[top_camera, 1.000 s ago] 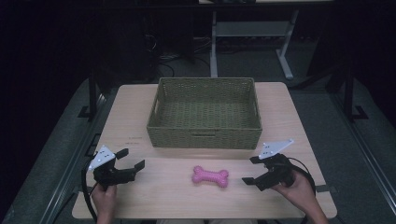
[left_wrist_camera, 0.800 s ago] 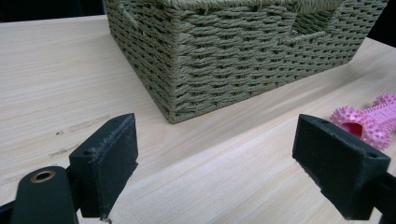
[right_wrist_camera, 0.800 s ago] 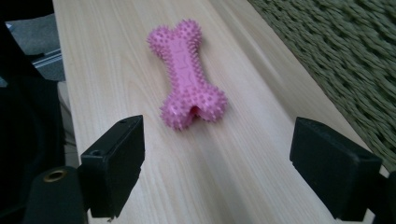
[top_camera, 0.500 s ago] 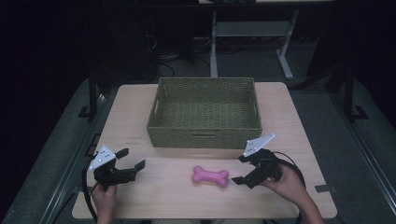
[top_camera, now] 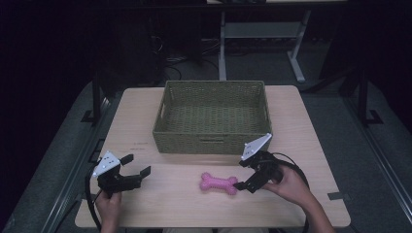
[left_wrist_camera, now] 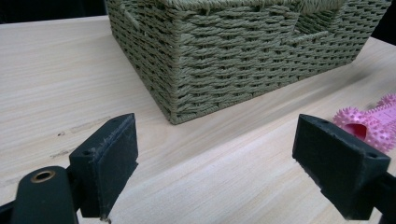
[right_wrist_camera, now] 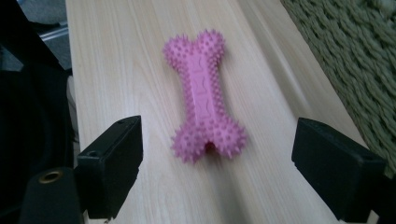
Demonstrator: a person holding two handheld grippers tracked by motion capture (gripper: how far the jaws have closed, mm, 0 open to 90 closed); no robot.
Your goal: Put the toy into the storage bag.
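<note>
Lying flat on the table [top_camera: 311, 141] near its front edge, just in front of the woven basket [top_camera: 212, 116], is the pink spiked bone toy [top_camera: 219, 183]. Its right end is sitting just ahead of the right gripper [top_camera: 246, 180], whose jaws are standing wide apart, gripping nothing. Near the front left corner, the left gripper [top_camera: 137, 165] is hovering with jaws apart, empty too.

**Around the work**

A green woven basket [top_camera: 212, 116] sits at the far middle of the pale wooden bench [top_camera: 311, 131], open side up. Behind the bench, a white desk frame [top_camera: 257, 34] stands on dark floor.
</note>
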